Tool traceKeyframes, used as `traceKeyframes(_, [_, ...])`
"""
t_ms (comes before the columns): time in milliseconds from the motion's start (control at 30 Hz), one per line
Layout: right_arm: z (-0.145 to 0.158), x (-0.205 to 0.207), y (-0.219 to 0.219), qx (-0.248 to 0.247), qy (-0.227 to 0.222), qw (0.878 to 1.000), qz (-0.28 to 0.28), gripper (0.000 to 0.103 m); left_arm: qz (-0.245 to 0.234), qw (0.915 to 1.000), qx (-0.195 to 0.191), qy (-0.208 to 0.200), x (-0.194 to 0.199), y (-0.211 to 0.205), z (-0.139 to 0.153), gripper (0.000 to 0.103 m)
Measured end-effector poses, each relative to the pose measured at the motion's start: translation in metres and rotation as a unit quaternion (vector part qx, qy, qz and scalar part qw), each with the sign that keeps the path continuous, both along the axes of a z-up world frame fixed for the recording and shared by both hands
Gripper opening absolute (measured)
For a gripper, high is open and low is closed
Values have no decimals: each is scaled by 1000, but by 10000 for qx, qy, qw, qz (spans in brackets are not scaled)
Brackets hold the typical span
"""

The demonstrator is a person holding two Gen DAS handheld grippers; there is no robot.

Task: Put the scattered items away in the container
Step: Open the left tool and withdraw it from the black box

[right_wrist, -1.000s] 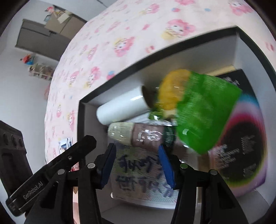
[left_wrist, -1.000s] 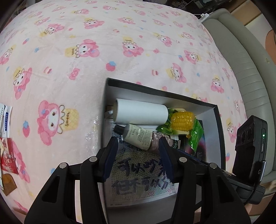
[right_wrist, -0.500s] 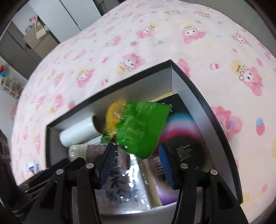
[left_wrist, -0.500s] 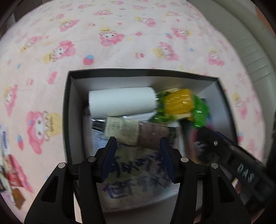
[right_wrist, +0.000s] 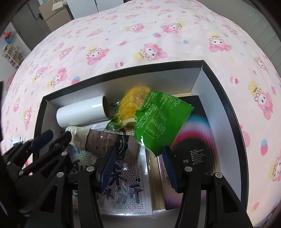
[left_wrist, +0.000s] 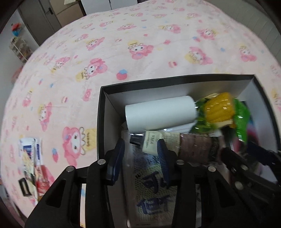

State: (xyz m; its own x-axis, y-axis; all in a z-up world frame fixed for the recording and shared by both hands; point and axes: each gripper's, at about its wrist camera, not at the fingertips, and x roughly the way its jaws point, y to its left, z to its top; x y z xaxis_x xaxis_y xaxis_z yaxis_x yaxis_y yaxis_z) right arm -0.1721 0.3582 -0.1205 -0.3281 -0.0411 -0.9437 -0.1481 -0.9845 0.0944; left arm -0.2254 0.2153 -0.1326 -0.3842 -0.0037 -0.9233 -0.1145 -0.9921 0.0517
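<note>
A black box with white inner walls [left_wrist: 112, 98] [right_wrist: 196, 82] sits on a pink cartoon-print blanket. Inside lie a white roll [left_wrist: 158, 112] [right_wrist: 80, 113], a green corn packet [left_wrist: 219, 109] [right_wrist: 156, 121], a cosmetic tube [left_wrist: 177, 143] [right_wrist: 103, 141], a dotted sheet with dark writing [left_wrist: 152, 193] [right_wrist: 123, 191] and a dark rainbow-print box [right_wrist: 195, 140]. My left gripper [left_wrist: 140, 154] is open and empty over the box's left near part; it also shows in the right wrist view [right_wrist: 56, 136]. My right gripper [right_wrist: 138, 159] is open and empty above the box's middle.
Several small packets [left_wrist: 31, 157] lie scattered on the blanket [left_wrist: 123, 43] to the left of the box. Cabinets and cardboard boxes [right_wrist: 51, 15] stand beyond the far edge of the bed, and a small shelf [left_wrist: 19, 47] stands at far left.
Both grippers have drawn back and turned, so more of the blanket and room shows. The left gripper has shifted toward the box's left wall. The items in the box have stayed put.
</note>
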Motion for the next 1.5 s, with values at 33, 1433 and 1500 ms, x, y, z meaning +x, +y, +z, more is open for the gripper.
traceKeyframes(33, [2,-2,1,-55,20,10000,-16,51,-12,10000,76,51,3,-3,4,42])
traceKeyframes(1433, [56,112,-209,-129,1632,9705,1772,51,1311,9867,217,935,198,-219,65,51])
traceKeyframes(1500, [50,112,-227,-206,1521,9696,1906,51,1493,9853,207,806,202,-234,57,48])
